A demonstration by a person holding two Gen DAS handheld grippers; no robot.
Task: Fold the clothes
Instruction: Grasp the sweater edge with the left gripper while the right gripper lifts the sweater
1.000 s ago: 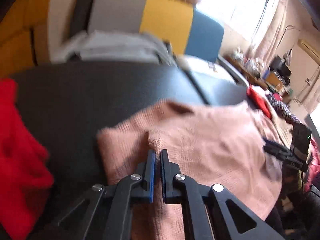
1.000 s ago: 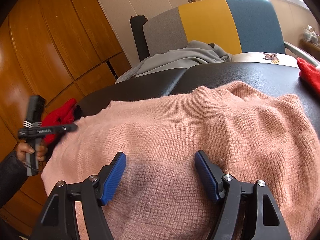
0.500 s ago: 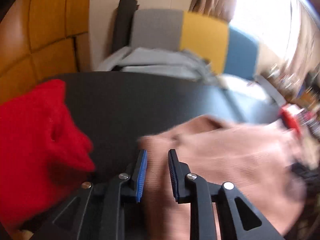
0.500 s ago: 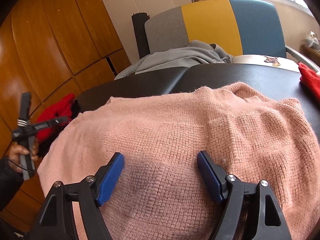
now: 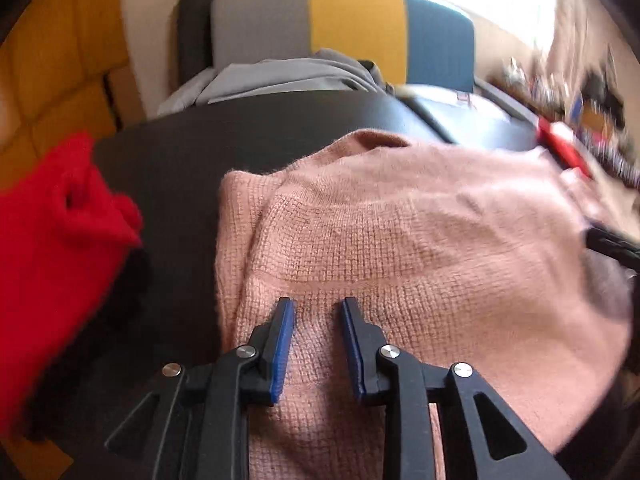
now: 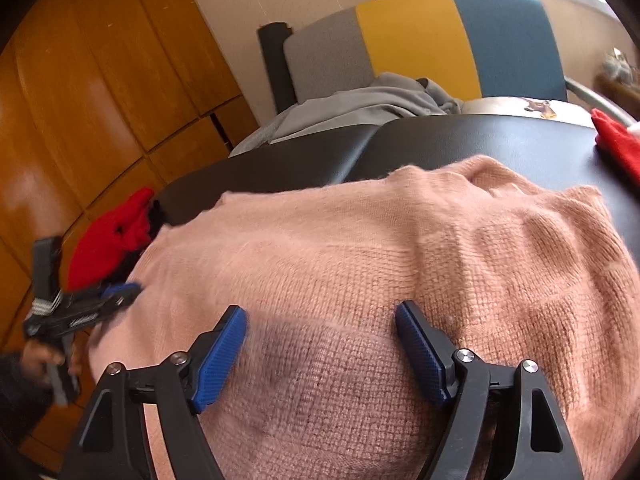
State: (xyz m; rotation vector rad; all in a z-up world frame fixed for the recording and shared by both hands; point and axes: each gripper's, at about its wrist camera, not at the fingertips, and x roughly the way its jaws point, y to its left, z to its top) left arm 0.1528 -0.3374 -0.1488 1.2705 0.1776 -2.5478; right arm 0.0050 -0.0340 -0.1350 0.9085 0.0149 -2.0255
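Pink knit sweater (image 5: 400, 240) lies spread on the black worktop (image 5: 192, 152), its near hem hanging toward the person, a narrow strip at its left side already turned over the body; left gripper (image 5: 318, 304) sits low over the left part of the near hem, fingers parted narrowly with only a short gap, nothing pinched between them, blue pads (image 5: 282, 344) facing the knit; right gripper (image 6: 320, 316) hovers over the middle of the near hem, fingers spread wide, also holding nothing; in the right wrist view the left gripper (image 6: 120, 294) shows at the sweater's left edge, just beside the red garment (image 6: 112, 236); a second red item (image 6: 616, 140) lies at the far right of the worktop, and a grey garment (image 6: 360, 104) is heaped on the chair (image 6: 440, 36) behind. Judgement: the step in hand looks like taking hold of the near hem at two points before carrying it over; to do it well, each gripper should bite the ribbed band itself, both layers if two lie there, which cannot be told from here; the left fingers need little closing, the right ones a long closing, so centre the fold of cloth first; keep the two grips level and well apart so the knit lifts flat; loose knit stretches and sags, so lift slowly; watch that the red garment is not dragged along at the left edge.
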